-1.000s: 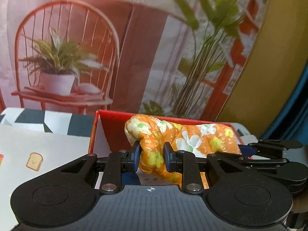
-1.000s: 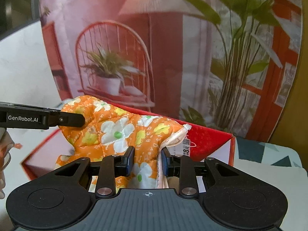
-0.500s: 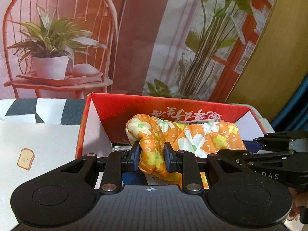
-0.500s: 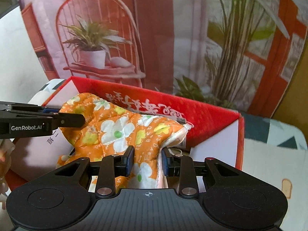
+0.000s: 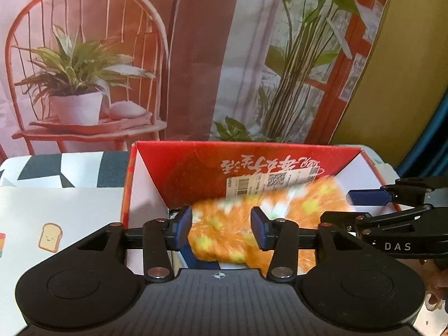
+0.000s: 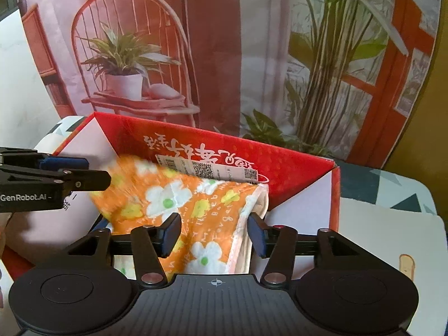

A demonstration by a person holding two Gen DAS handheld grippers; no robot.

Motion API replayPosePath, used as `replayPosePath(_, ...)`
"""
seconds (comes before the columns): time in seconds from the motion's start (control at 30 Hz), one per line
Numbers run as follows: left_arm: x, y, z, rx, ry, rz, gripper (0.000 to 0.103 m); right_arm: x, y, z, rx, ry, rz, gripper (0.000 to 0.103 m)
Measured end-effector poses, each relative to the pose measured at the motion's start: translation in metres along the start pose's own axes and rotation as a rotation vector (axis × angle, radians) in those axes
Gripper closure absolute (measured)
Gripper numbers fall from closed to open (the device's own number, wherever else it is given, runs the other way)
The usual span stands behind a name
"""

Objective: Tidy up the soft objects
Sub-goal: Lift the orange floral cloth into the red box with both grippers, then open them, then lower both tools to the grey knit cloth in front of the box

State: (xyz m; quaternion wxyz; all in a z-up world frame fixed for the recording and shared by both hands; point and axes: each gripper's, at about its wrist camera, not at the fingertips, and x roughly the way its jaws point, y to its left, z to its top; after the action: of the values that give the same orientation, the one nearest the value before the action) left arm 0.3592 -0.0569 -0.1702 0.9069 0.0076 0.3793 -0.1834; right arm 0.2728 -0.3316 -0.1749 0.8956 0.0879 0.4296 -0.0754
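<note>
An orange cloth with white and yellow flowers lies inside an open red cardboard box. It is blurred by motion in the left wrist view. My left gripper is open, its pads on either side of the cloth's left end and apart from it. My right gripper is open over the cloth's right end, near its white hem. Each gripper shows from the side in the other's view: the right one and the left one.
The box stands on a table with a white mat printed with toast figures and a black-and-white patterned cloth. A printed backdrop of a chair, potted plant and bamboo stands right behind the box.
Both grippers have opened and let go of the orange cloth, which has dropped down into the red box. Both grippers came lower toward the box over the last second.
</note>
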Motion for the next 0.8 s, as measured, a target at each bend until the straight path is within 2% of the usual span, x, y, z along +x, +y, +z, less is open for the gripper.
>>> replayPosePath(0.2, -0.027, -0.007, 0.0, 0.033, -0.046, 0.007, 0.034, -0.02, 0.006, 0.0, -0.016, -0.031, 0.002, 0.035)
replayPosePath(0.27, -0.038, -0.01, -0.004, 0.055, -0.061, 0.011, 0.032, -0.028, 0.008, -0.002, -0.02, -0.042, 0.006, 0.03)
replayPosePath(0.33, -0.049, -0.012, -0.008, 0.07, -0.075, 0.017, 0.024, -0.037, 0.01, -0.006, -0.024, -0.058, 0.008, 0.017)
replayPosePath(0.4, -0.06, -0.013, -0.013, 0.072, -0.09, 0.027, 0.005, -0.046, 0.011, -0.011, -0.021, -0.073, 0.009, 0.005)
replayPosePath(0.43, -0.066, -0.013, -0.016, 0.072, -0.097, 0.035, 0.003, -0.05, 0.011, -0.013, -0.014, -0.081, 0.01, 0.0)
replayPosePath(0.6, -0.089, -0.016, -0.034, 0.102, -0.105, 0.062, 0.0, -0.069, 0.012, -0.029, 0.015, -0.103, -0.006, 0.0)
replayPosePath(0.8, -0.11, -0.023, -0.065, 0.135, -0.105, 0.064, 0.0, -0.095, 0.015, -0.057, 0.045, -0.158, 0.025, 0.0)
